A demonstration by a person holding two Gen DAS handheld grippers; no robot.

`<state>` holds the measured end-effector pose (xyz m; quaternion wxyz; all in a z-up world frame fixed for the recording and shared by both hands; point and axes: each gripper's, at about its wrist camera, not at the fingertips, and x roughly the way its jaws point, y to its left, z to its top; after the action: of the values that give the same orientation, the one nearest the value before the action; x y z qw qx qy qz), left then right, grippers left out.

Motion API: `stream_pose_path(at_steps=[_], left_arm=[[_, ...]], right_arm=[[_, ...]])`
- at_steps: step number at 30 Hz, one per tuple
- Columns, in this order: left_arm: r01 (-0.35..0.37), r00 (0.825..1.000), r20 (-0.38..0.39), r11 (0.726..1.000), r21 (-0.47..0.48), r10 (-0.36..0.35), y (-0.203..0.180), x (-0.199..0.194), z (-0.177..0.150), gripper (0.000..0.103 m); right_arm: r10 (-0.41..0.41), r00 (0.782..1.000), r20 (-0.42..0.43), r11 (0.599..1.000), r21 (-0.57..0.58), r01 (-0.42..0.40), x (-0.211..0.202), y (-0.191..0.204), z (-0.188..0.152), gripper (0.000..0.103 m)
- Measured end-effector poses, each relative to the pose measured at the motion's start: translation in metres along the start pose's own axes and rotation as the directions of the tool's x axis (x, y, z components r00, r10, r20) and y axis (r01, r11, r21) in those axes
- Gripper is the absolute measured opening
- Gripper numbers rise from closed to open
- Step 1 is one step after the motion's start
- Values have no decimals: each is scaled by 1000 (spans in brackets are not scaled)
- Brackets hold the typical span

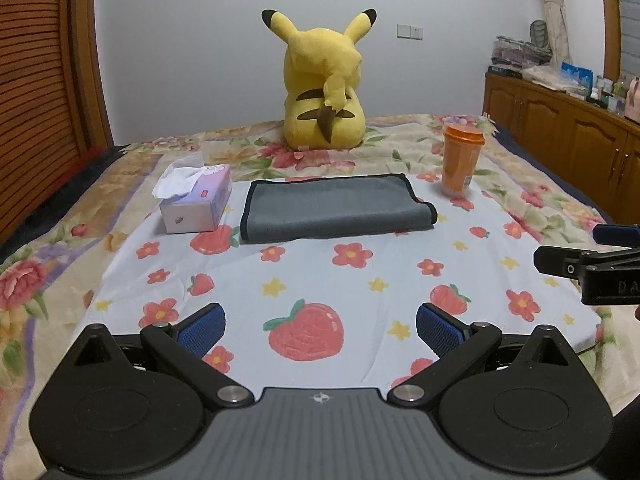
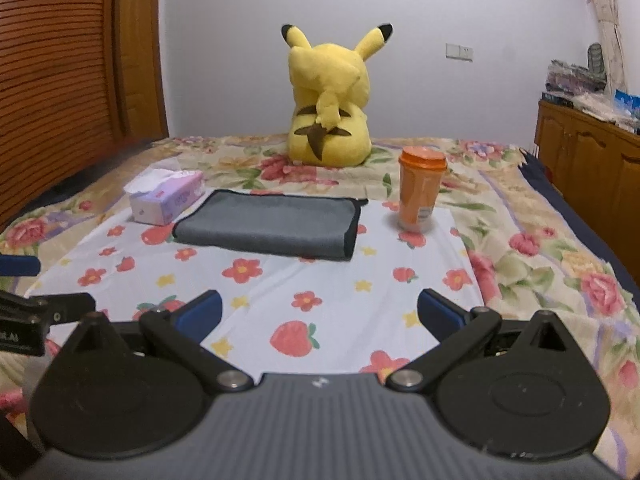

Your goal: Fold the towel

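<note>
A grey towel [image 1: 336,208] with a black hem lies folded flat on a white strawberry-print cloth [image 1: 320,280] on the bed; it also shows in the right wrist view [image 2: 268,224]. My left gripper [image 1: 320,326] is open and empty, held above the cloth well short of the towel. My right gripper [image 2: 320,314] is open and empty, also short of the towel. The right gripper's side shows at the right edge of the left wrist view [image 1: 592,264]. The left gripper's side shows at the left edge of the right wrist view [image 2: 36,308].
A tissue box [image 1: 198,204] stands left of the towel. An orange lidded cup [image 1: 460,160] stands to its right. A yellow Pikachu plush [image 1: 324,92] sits behind. A wooden cabinet [image 1: 560,128] runs along the right wall and a slatted wardrobe [image 1: 36,100] along the left.
</note>
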<state>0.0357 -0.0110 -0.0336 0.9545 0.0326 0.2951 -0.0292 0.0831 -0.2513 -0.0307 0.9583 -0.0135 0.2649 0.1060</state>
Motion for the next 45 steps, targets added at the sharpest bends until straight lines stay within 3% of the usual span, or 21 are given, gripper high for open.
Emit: stream_pose_path(at_steps=[13,45], left_arm=[[-6,998,70,1000,-12,7,1,-8,-1,103],[-30,965,260,999,-11,32,2,-35,3,103]], right_arm=[[-15,1000,8,1000,-4,15,-1,0,-3,103],[-24,981,191,1000,15,21,-26,-8,0,103]])
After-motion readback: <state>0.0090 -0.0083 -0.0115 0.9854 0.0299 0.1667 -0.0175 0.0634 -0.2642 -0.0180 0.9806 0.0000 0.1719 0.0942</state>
